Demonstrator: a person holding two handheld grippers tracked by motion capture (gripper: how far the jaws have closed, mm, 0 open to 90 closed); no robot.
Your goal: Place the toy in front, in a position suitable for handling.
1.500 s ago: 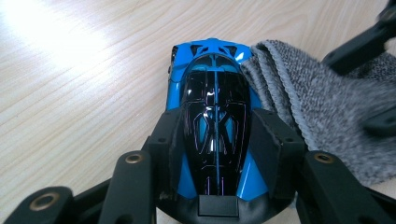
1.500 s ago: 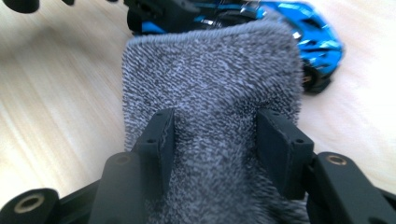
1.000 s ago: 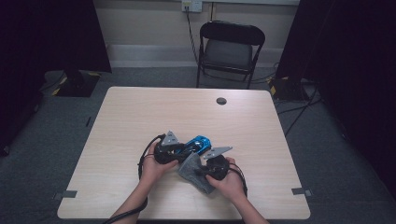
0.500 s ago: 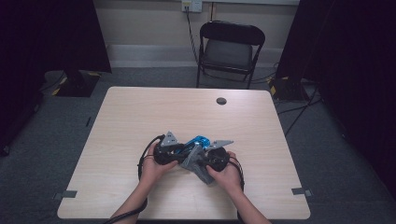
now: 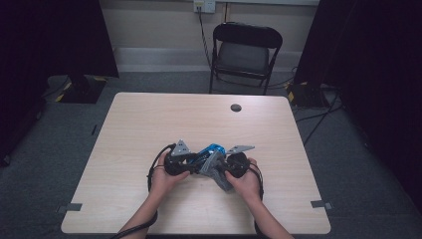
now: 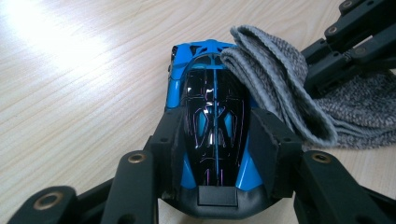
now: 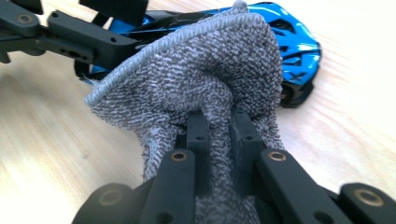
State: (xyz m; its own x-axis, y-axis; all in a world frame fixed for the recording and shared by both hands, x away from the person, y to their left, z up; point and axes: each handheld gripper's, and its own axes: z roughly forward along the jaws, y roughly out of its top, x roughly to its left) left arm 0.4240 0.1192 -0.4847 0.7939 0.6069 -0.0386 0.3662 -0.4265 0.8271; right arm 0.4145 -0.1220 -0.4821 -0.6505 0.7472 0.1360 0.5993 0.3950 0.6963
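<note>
While my left gripper [image 6: 217, 154] clamps the blue toy car [image 6: 212, 112] by its sides on the table [image 5: 149, 124], the car sits near the front edge. Right gripper [image 7: 218, 128] is pinched on a grey cloth [image 7: 205, 79], draped against the car's side.

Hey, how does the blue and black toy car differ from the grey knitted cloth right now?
The blue and black toy car is hard and glossy; the grey knitted cloth is soft, matte and bunched. The car sits between the left gripper jaws, which clamp its sides, while the cloth is pinched in the right gripper. The car rests flat on the wooden table; the cloth drapes over the car's side. Both are held.
</note>
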